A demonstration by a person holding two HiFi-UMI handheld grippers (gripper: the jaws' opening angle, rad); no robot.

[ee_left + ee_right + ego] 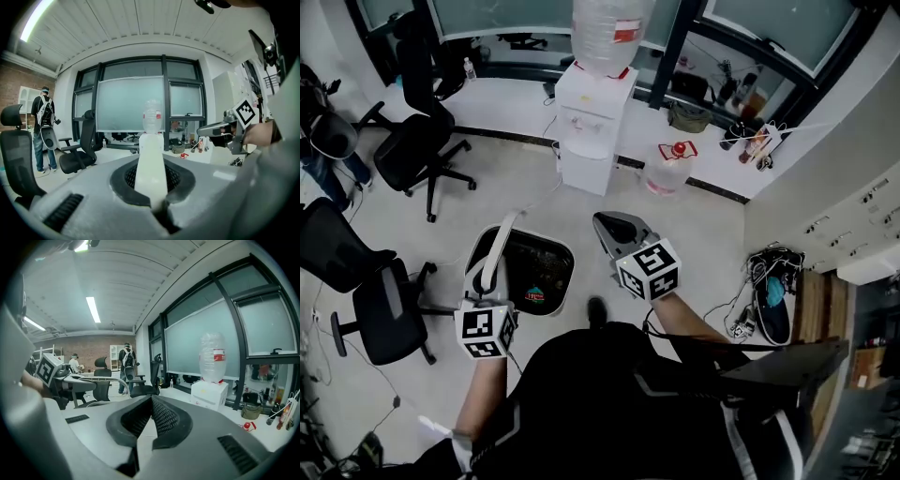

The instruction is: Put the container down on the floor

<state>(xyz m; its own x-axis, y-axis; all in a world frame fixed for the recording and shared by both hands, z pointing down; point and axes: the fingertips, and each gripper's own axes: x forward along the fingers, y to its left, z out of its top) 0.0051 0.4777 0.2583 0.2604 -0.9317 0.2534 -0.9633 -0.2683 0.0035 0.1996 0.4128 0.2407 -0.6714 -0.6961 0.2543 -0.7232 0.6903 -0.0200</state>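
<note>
The container (546, 246), a dark bin with a white rim, sits below me in the head view, left of centre. Its white handle (504, 239) arcs up to my left gripper (486, 281), which is shut on it. I cannot tell whether the bin touches the floor. In the left gripper view the handle (151, 164) runs as a white strip between the closed jaws of the left gripper (152, 161). My right gripper (609, 230) hovers to the right of the bin, shut and empty. In the right gripper view the jaws of the right gripper (151, 398) meet with nothing between them.
A white water dispenser (595, 127) with a bottle on top stands ahead by the window wall, with a water jug (670, 169) on the floor to its right. Office chairs (422, 141) (375, 309) stand at left. Cables and shoes (769, 300) lie at right. A person (43, 126) stands farther off.
</note>
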